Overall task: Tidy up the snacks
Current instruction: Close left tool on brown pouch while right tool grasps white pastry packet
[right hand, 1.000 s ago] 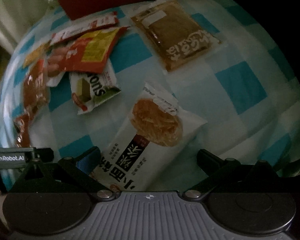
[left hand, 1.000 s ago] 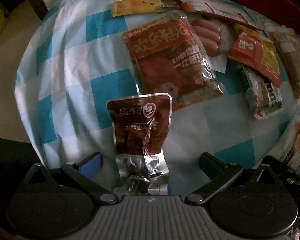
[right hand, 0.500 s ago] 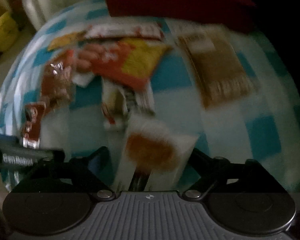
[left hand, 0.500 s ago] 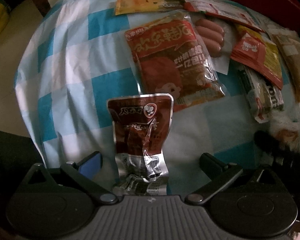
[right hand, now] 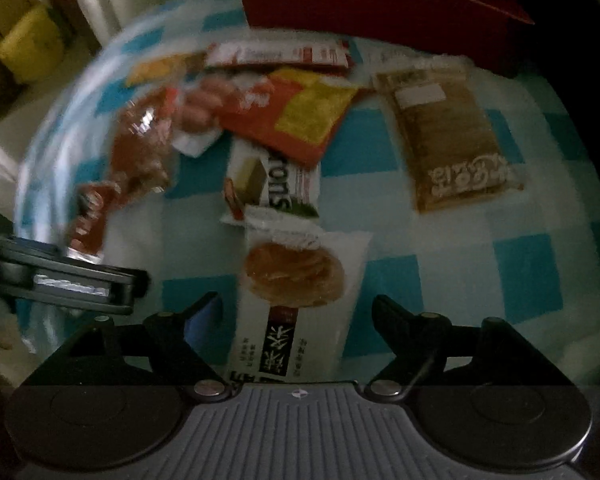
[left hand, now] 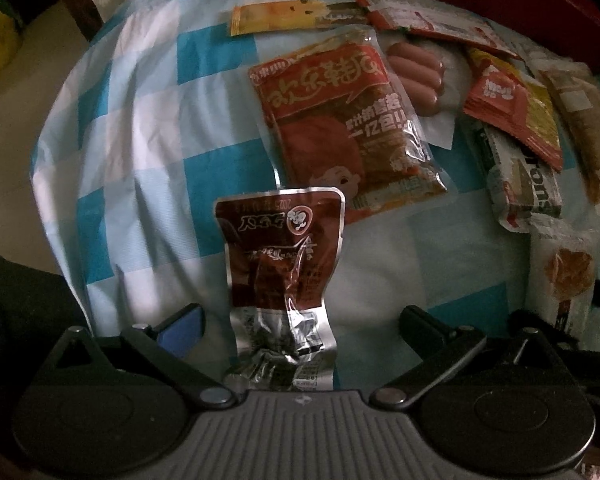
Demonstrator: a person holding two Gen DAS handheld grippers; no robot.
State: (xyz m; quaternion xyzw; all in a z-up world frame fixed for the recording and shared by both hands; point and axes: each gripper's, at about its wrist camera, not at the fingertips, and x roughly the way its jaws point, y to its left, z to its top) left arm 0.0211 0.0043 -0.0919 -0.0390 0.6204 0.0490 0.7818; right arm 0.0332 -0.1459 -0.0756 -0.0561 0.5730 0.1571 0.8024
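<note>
A dark brown foil pouch [left hand: 280,256] lies on the blue-and-white checked cloth [left hand: 148,128], between the fingers of my left gripper [left hand: 300,322]. That gripper is open, with its pads well clear of the pouch on both sides. My right gripper [right hand: 298,312] is shut on the lower end of a white packet [right hand: 296,272] that pictures a round golden cake. The packet's top edge overlaps a green-and-white packet [right hand: 276,184]. In the left wrist view the white packet [left hand: 564,268] shows at the far right.
A big red-orange packet [left hand: 340,120], sausages [left hand: 416,68], two strip packets [left hand: 276,18], a red-and-yellow packet [left hand: 512,108] and a brown packet [right hand: 452,140] lie further back. A red box [right hand: 380,4] stands behind them. The cloth drops off at the left edge [left hand: 48,168].
The right gripper's jaws have narrowed onto the white packet and the gripper has rolled. The packet has shifted left, against the green-and-white packet. The left gripper and its pouch have stayed put.
</note>
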